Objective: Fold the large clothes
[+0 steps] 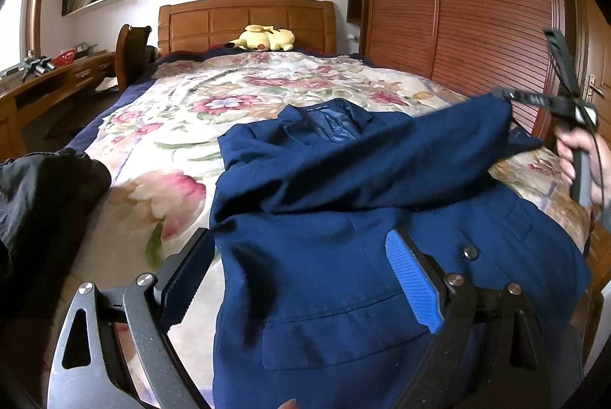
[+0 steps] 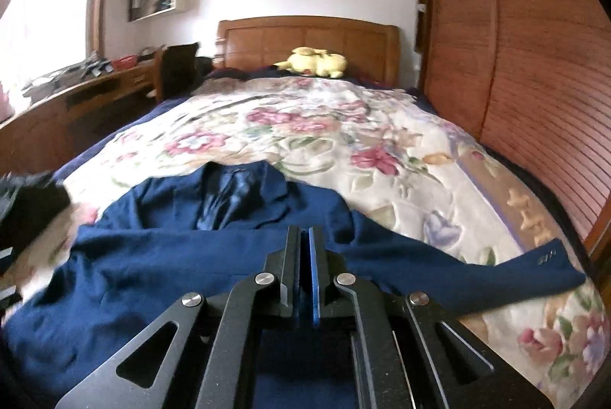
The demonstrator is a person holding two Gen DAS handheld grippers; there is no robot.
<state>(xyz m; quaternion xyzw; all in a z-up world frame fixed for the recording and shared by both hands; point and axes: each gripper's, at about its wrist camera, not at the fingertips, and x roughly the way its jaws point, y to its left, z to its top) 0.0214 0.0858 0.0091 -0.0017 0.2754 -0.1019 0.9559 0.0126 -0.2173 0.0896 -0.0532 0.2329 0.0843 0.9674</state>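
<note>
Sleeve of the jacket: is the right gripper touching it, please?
Touching: the left wrist view shows the sleeve raised off the bed, pinched in the right gripper's shut fingers.

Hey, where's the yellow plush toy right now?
The yellow plush toy lies at the far end of the bed, against the wooden headboard, beyond the blue jacket, in both wrist views.

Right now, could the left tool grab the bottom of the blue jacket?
Probably yes. The left tool is open wide right over the blue jacket, low by its hem, and nothing lies between them. The right tool is shut on the jacket's sleeve, far off to the side.
</note>
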